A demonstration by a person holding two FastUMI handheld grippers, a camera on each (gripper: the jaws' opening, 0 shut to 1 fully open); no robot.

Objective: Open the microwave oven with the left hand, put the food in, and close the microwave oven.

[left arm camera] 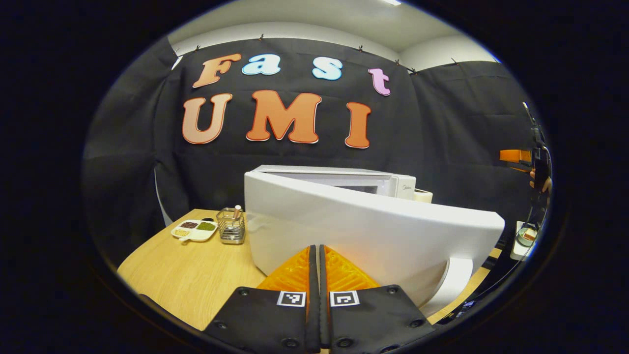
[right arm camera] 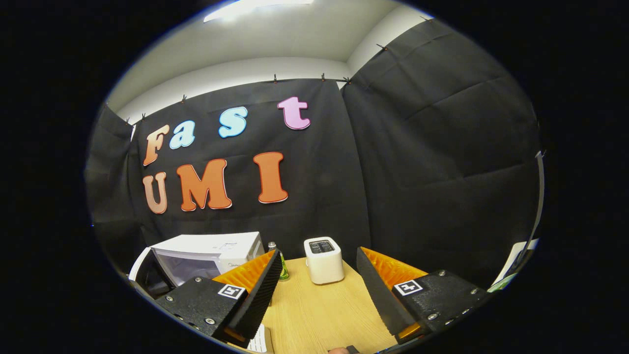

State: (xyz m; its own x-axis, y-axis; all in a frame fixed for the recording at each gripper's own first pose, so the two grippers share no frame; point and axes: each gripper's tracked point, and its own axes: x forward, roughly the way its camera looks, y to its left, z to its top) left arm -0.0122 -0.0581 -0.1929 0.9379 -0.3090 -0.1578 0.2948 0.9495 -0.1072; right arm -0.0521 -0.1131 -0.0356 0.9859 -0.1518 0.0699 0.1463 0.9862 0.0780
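Note:
The white microwave (left arm camera: 344,178) stands on the wooden table (left arm camera: 196,275) with its door (left arm camera: 373,236) swung out toward me. The door's curved handle (left arm camera: 454,280) is at the lower right. My left gripper (left arm camera: 317,248) is shut with nothing between its fingers, and its tips sit right at the door's outer face. A small dish of food (left arm camera: 527,236) lies at the far right edge, below the other gripper (left arm camera: 516,156) held by a hand. In the right gripper view my right gripper (right arm camera: 319,251) is open and empty above the table (right arm camera: 314,314), with the microwave (right arm camera: 206,253) to its left, door ajar.
A white divided dish of beans (left arm camera: 194,229) and a wire mesh holder (left arm camera: 231,226) sit left of the microwave. A white toaster (right arm camera: 323,260) and a green bottle (right arm camera: 284,270) stand at the back of the table, to the microwave's right.

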